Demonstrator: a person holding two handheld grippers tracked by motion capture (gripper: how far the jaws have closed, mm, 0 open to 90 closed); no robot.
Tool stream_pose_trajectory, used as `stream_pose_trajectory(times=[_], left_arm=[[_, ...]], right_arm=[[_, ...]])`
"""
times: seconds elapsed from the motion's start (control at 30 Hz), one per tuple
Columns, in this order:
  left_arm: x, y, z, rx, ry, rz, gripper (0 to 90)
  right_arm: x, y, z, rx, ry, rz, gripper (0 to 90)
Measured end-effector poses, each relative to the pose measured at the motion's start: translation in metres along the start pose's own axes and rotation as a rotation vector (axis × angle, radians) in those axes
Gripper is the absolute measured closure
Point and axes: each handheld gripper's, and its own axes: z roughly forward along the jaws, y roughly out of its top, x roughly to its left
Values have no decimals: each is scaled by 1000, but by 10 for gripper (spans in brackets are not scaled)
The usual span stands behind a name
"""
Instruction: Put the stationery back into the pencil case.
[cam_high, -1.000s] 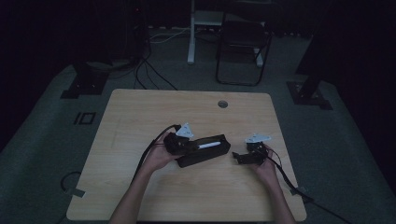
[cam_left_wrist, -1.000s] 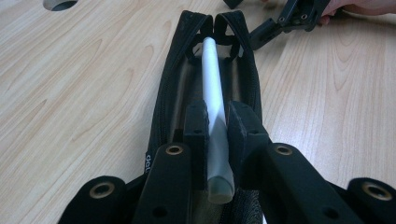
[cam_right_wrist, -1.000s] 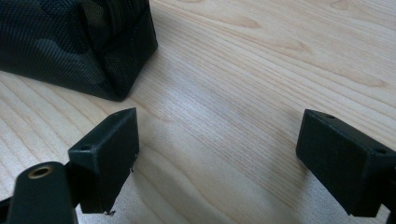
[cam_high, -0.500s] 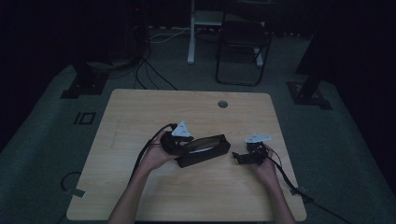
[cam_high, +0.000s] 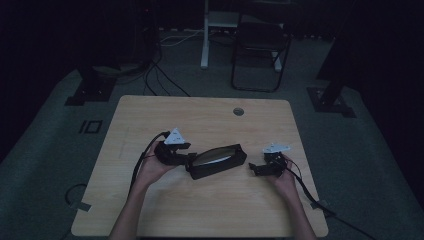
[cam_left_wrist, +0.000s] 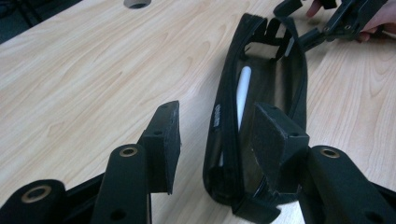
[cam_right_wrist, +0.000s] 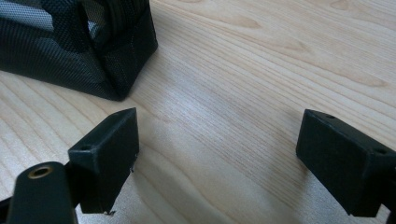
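- centrally, a black open pencil case (cam_high: 216, 161) lies lengthwise on the light wooden table (cam_high: 210, 215), its zip mouth parted along the top; it serves as the landmark for all positions below.
- inside the pencil case, seen in the left gripper view, a white pen (cam_left_wrist: 242, 95) rests along the case's length, partly covered by the near lip of the case.
- left gripper (cam_high: 186, 159), held in the person's left hand (cam_high: 152, 167), sits at the left end of the pencil case. its jaws have just been opening and now stand moderately apart; in the left gripper view they straddle the near end of the case, one pad (cam_left_wrist: 164, 140) out over bare table beside the case, the other at or just inside the mouth. whether that second pad touches the fabric cannot be told; the pads do not pinch the case.
- right gripper (cam_high: 253, 169), held in the person's right hand (cam_high: 282, 175), lies just beyond the right end of the pencil case, apart from it. its jaws are spread wide with only bare wood between them, and in the right gripper view a mesh-textured corner of the case (cam_right_wrist: 84, 46) appears ahead of the jaws and to one side.
- cable of the left gripper (cam_high: 142, 160) loops away from the pencil case toward the table's left edge.
- round cable hole (cam_high: 238, 111) in the table top lies beyond the pencil case, near the far edge.
- dark chair (cam_high: 260, 45) stands on the floor well behind the table, farther from the pencil case than the hole.
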Motion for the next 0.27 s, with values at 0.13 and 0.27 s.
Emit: stream_pose_trajectory(times=[0.13,0.27], left_arm=[[3,-3,-2,-5,4,-12,537],[7,-5,-5,-3,22,-15,542]], right_arm=[[0,0,0,0,0,0,133],[0,0,0,0,0,0,132]])
